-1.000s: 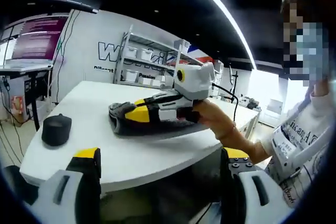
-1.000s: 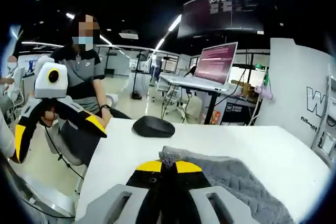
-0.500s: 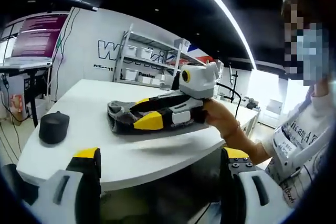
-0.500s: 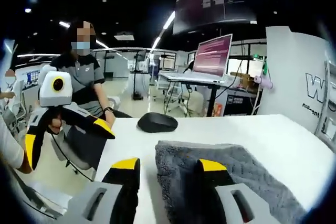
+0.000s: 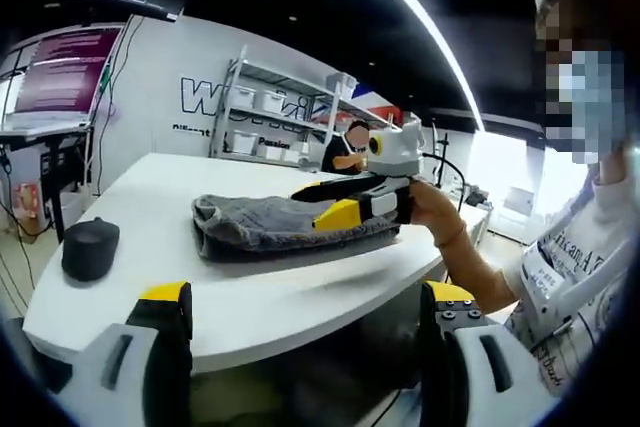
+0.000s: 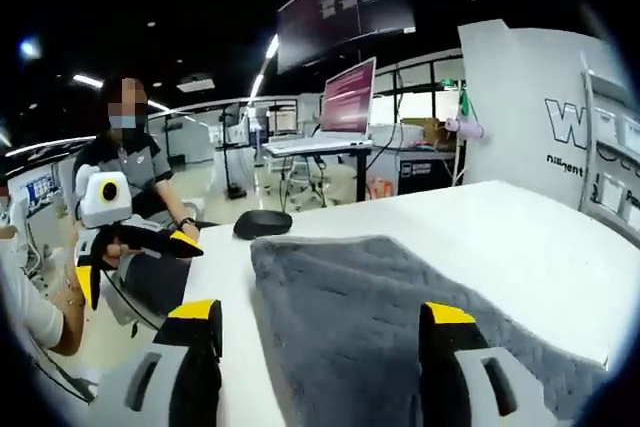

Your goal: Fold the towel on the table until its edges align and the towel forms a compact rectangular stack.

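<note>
- The grey towel [image 6: 390, 327] is lying folded in a thick stack on the white worktop [image 6: 520, 237], near its near edge, probably so both tools can reach it from the person's side.
- The right tool [image 6: 320, 322] is hovering low over the towel with its jaws spread wide, gripping nothing; the stack is spreading out just beyond and between its yellow tips.
- In the left gripper view, that right tool [image 5: 350, 209] is reaching across the towel [image 5: 280, 222] from the right, a hand [image 5: 432, 209] behind it.
- The left tool [image 5: 305, 302] is hanging off the worktop's near edge, jaws wide and empty, well apart from the towel, likely keeping clear.
- A black mouse [image 5: 90, 247] is sitting left of the towel.
- Judging by the layers, the folding looks nearly done.
</note>
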A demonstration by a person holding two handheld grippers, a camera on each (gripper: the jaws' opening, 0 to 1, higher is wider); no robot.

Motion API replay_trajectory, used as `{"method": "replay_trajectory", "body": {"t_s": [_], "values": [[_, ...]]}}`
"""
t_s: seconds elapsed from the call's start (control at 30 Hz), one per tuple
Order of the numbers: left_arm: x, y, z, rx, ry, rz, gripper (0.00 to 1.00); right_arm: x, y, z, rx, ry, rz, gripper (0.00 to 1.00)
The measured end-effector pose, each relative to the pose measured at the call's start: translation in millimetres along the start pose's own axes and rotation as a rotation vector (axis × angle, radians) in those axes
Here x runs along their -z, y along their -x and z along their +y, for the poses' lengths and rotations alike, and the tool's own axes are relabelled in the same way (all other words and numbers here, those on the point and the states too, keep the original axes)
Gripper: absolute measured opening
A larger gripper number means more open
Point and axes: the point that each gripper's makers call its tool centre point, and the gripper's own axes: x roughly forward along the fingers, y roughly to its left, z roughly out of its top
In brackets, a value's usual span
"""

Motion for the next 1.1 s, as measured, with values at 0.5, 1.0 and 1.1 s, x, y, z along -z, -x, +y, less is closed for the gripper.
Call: {"method": "replay_trajectory", "body": {"t_s": [0.5,1.0,1.1], "values": [[-5.3,-12.8,-8.5,0.021,-0.015,0.007,0.99,28.4,105.0,-82.0,0.193,-0.098,-0.038,0.99],[-2.6,-22.7,-8.3,0.027,-0.017,0.009,0.99,79.5,182.2,-146.9,0.252,-0.328,-0.032,0.79],[-2.2,-24.5,-8.1,0.022,-0.015,0.006,0.99,87.4,183.3,-154.2,0.257,-0.347,-0.026,0.66]]}}
